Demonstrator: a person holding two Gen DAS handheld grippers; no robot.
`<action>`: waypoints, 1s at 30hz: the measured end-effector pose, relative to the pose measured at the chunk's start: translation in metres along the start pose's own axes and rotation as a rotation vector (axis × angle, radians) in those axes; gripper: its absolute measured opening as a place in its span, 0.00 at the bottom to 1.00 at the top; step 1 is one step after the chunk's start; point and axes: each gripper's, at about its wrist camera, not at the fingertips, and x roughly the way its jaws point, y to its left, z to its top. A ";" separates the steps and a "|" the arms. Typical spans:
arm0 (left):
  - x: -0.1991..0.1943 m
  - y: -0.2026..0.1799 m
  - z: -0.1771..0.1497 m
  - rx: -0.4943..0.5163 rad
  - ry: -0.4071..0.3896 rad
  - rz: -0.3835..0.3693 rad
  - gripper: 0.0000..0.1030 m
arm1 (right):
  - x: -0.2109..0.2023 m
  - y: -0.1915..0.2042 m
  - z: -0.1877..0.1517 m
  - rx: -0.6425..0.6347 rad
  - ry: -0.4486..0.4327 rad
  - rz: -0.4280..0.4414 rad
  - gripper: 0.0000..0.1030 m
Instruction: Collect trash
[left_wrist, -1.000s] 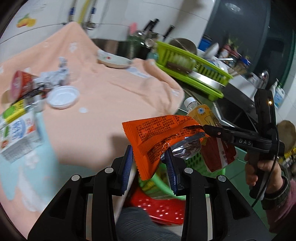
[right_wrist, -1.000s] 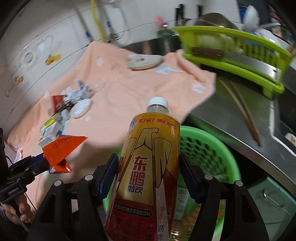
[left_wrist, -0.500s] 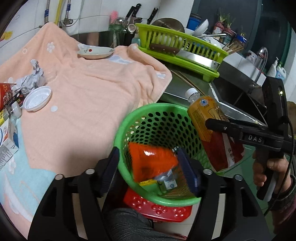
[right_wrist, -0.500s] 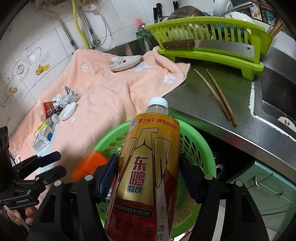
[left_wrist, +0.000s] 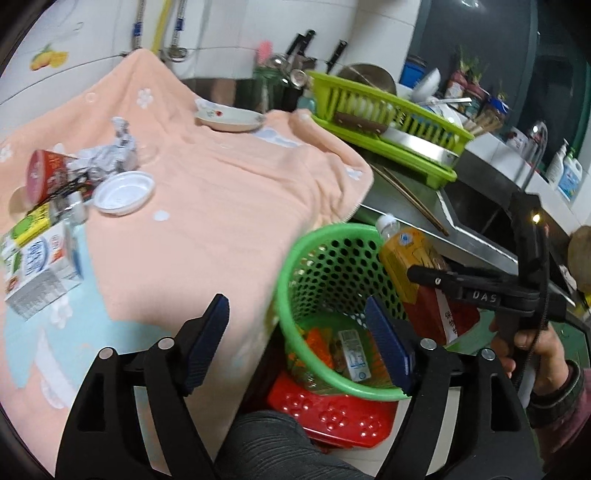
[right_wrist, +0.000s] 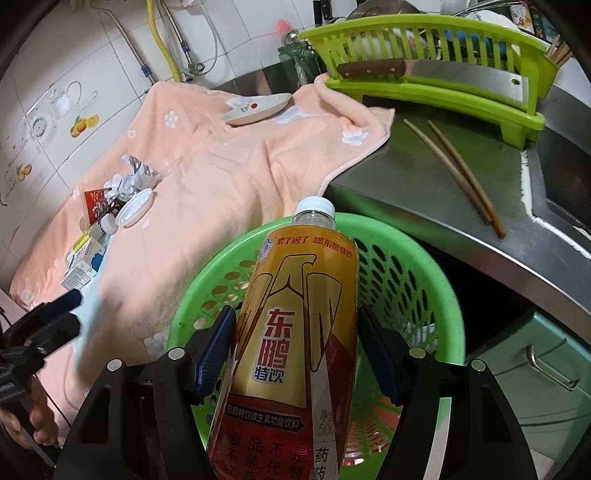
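My left gripper (left_wrist: 299, 336) is open and empty, beside the near rim of a green perforated basket (left_wrist: 295, 269). An orange snack wrapper (left_wrist: 314, 341) lies inside the basket with other trash. My right gripper (right_wrist: 297, 350) is shut on a yellow drink bottle (right_wrist: 295, 332) and holds it over the basket (right_wrist: 436, 284). The bottle (left_wrist: 402, 254) and right gripper also show in the left wrist view at the basket's far rim. More trash lies on the peach towel (left_wrist: 221, 192): a white lid (left_wrist: 123, 192), crumpled foil (left_wrist: 110, 155), a red packet (left_wrist: 46, 173), a milk carton (left_wrist: 35, 269).
A small plate (left_wrist: 229, 118) sits at the towel's far edge. A green dish rack (right_wrist: 424, 62) holds a cleaver. Chopsticks (right_wrist: 454, 170) lie on the steel counter (right_wrist: 424, 192). A red stool (left_wrist: 332, 413) is under the basket. A sink is at the right.
My left gripper opened and let the orange wrapper fall into the basket, then drew back toward the towel. My right gripper still holds the bottle, now over the basket.
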 end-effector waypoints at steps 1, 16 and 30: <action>-0.003 0.004 0.000 -0.008 -0.007 0.007 0.77 | 0.003 0.002 0.000 0.000 0.005 0.000 0.64; -0.049 0.089 0.000 -0.112 -0.076 0.178 0.79 | 0.004 0.049 0.014 -0.095 -0.014 0.053 0.72; -0.052 0.179 0.022 -0.023 -0.011 0.217 0.88 | 0.017 0.115 0.037 -0.236 0.004 0.128 0.79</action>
